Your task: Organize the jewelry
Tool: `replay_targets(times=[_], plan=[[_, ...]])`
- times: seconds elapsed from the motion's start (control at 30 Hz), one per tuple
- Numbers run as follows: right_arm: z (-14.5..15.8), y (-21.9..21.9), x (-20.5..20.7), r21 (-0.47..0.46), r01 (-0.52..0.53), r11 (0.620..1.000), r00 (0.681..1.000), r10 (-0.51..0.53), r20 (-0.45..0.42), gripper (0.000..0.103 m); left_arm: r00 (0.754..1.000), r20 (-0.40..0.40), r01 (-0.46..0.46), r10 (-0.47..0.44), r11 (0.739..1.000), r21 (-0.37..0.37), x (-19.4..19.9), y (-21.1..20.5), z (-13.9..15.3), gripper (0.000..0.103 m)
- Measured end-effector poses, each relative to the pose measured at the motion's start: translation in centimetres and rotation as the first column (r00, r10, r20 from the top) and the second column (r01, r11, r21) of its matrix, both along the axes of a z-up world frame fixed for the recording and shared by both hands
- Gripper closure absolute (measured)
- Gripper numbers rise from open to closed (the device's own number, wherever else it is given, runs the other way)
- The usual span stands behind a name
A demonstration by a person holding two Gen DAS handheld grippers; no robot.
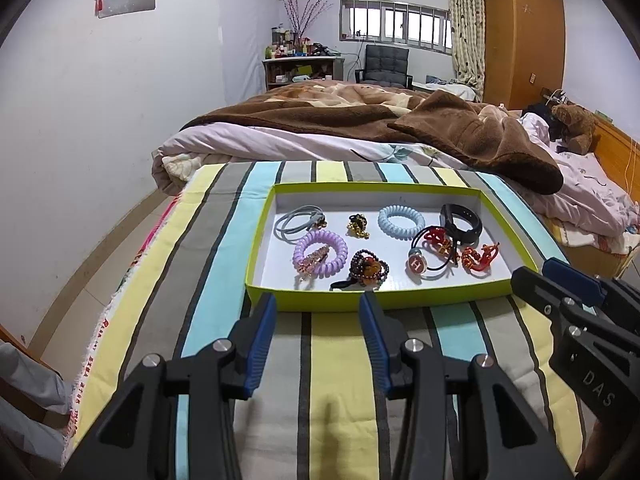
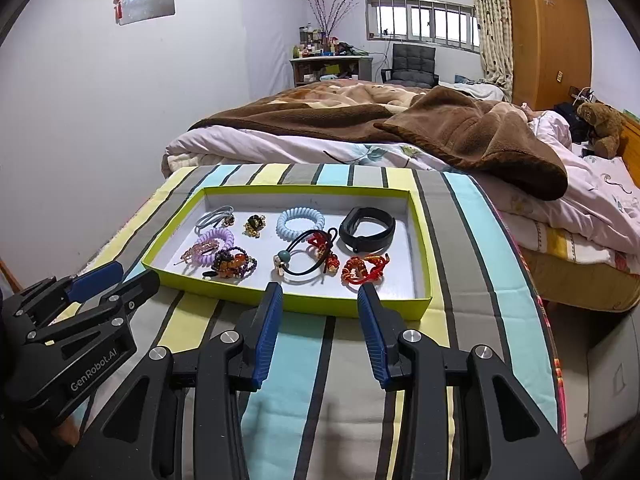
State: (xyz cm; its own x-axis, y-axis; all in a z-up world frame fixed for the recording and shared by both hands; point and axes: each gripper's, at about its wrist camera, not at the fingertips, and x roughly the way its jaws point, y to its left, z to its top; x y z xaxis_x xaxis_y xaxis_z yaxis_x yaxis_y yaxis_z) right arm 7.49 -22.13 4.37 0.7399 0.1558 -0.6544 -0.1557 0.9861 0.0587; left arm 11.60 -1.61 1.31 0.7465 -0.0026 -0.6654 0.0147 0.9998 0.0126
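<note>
A shallow lime-green tray (image 1: 320,302) (image 2: 294,303) with a white floor lies on striped cloth. In it are a purple coil tie (image 1: 320,251) (image 2: 218,240), a light-blue coil tie (image 1: 401,221) (image 2: 300,220), a grey tie (image 1: 298,219), a gold charm (image 1: 357,225) (image 2: 255,225), a dark bead bracelet (image 1: 368,267) (image 2: 234,264), a black band (image 1: 462,220) (image 2: 367,229), a black tie with an H button (image 1: 418,264) and red knot bracelets (image 1: 480,258) (image 2: 362,269). My left gripper (image 1: 318,302) (image 2: 116,276) is open and empty, just short of the tray's near wall. My right gripper (image 2: 320,292) (image 1: 534,270) is open and empty, also at the near wall.
The striped cloth (image 1: 332,360) covers a raised surface at the foot of a bed with a brown blanket (image 1: 460,128). A teddy bear (image 1: 574,124) sits at the far right. A wall is on the left; a wardrobe (image 1: 520,36) stands at the back.
</note>
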Motion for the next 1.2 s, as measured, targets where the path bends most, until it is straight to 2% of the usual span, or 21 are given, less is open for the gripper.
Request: replay_targets(times=[1.2], plan=[[-0.30, 0.10, 0.02, 0.005, 0.004, 1.000, 1.000, -0.004, -0.005, 0.063, 1.000, -0.025, 0.012, -0.012, 1.000, -0.023, 0.06, 0.12, -0.70, 0.058]])
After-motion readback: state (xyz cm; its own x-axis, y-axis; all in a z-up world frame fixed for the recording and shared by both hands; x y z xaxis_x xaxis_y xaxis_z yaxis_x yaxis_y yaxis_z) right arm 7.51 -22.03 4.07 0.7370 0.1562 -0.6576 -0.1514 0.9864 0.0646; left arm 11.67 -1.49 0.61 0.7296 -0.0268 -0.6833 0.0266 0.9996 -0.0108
